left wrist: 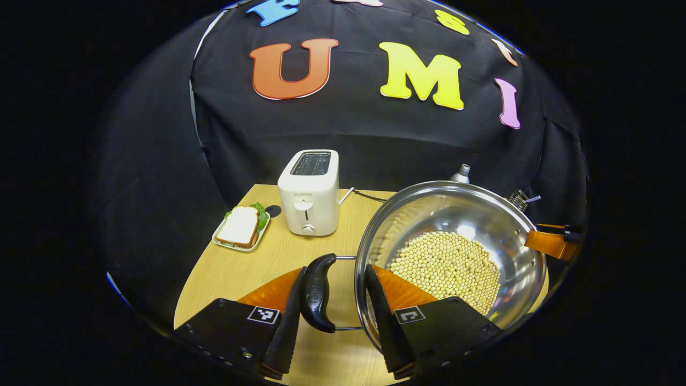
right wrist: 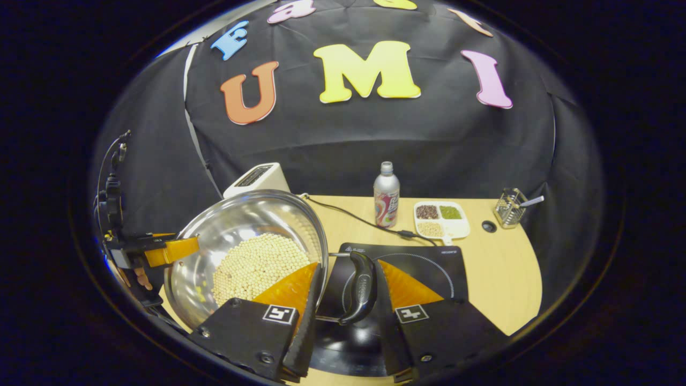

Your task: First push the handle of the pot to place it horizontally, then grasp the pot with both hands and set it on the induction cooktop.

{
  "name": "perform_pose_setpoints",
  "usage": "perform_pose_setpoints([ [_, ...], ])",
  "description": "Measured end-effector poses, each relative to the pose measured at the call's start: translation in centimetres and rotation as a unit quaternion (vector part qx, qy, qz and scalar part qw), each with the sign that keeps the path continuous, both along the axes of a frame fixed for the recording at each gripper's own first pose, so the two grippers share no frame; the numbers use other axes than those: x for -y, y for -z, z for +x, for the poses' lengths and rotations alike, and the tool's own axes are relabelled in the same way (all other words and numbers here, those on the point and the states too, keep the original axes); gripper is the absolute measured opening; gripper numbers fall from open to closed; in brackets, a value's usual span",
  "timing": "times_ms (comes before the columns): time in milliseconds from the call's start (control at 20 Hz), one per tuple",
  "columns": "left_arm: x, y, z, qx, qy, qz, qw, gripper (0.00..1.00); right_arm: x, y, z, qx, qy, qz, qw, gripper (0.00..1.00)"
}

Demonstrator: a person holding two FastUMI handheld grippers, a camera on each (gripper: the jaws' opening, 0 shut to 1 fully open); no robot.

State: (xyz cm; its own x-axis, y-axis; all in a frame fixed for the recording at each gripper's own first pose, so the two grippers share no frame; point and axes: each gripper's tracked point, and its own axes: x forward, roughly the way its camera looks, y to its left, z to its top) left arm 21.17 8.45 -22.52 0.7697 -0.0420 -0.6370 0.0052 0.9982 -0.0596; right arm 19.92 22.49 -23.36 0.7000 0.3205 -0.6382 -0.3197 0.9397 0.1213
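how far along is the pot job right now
Done: both black loop handles lie level. In hand: the left tool straddles one handle of the shiny steel pot of pale beans, and the right tool straddles the other. Left: the pot sits beside the flat black induction cooktop, not yet centred on it.

Toaster [left wrist: 308,192], sandwich plate [left wrist: 242,228], bottle [right wrist: 386,201], bean tray [right wrist: 440,219].

Black cloth wall [right wrist: 375,139] draped in soft folds behind, light wooden counter [right wrist: 504,279] with rounded front edge, small dark round grommet hole [right wrist: 488,226] near its far right corner, even overhead light
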Motion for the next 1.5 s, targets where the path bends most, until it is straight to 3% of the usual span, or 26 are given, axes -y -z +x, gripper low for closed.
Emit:
perform_pose_setpoints([
  [400,6.9,-3.7,0.8,0.019,0.018,-0.007,1.000,0.62,7.1,-4.5,1.0,0.022,0.010,-0.018,1.000,0.54],
  [750,15.0,-3.4,2.1,0.026,0.051,-0.009,0.998,0.63,15.0,-4.6,2.2,0.024,0.039,-0.027,0.999,0.51],
  [1050,18.4,-1.2,3.4,0.019,0.064,-0.003,0.998,0.63,18.8,-2.3,3.4,0.019,0.050,-0.026,0.998,0.54],
  [1500,20.3,4.5,4.8,-0.020,0.054,-0.002,0.998,0.63,19.8,4.0,5.7,-0.008,0.041,-0.033,0.999,0.54],
])
